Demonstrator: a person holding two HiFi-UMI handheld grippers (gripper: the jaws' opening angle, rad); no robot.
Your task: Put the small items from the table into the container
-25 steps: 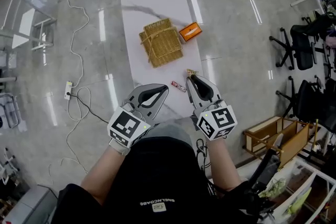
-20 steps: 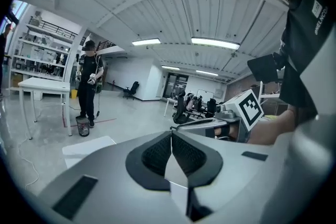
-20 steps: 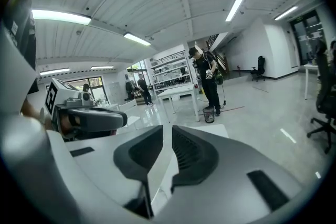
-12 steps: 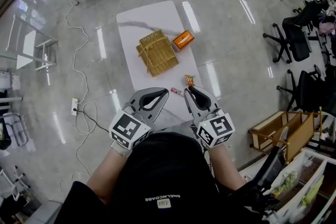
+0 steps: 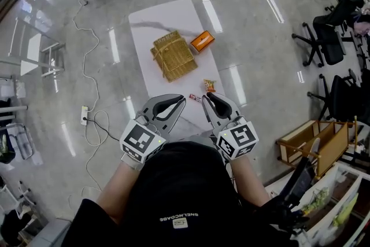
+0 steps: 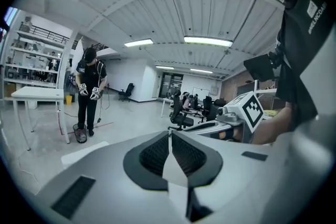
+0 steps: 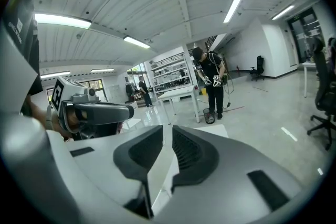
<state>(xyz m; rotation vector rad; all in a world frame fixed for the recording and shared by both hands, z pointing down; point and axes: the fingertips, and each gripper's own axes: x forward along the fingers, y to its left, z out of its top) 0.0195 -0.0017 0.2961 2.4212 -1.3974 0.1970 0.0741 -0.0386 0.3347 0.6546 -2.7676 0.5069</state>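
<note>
Both grippers hover side by side over the near end of the white counter (image 5: 149, 75), and neither carries anything. The left gripper (image 5: 180, 102) has its fingers (image 6: 152, 152) pressed together at the tips. The right gripper (image 5: 208, 99) holds its fingers (image 7: 191, 152) a narrow slit apart, with only counter showing through the gap.

The small items still lie on the counter. A red-and-white wrapped sweet (image 5: 195, 98) sits between the two gripper tips, and a small snack packet (image 5: 208, 85) lies just beyond the right gripper. The woven basket (image 5: 172, 55) stands well apart up the counter, with an orange box (image 5: 202, 41) just beside its right edge.

The step in hand looks like the approach to a first pick. The right gripper is nearest the packet, so it should probably spread its fingers wider before going down. It would do best to come in tilted so one finger lands on each side of the packet, then clamp low. Thin wrappers tend to slide or crumple out of a shallow pinch.

Compared with a second ago, both grippers have lifted slightly. The right fingertips no longer overlap the snack packet, which now shows clear ahead of them. The items themselves have not shifted.
</note>
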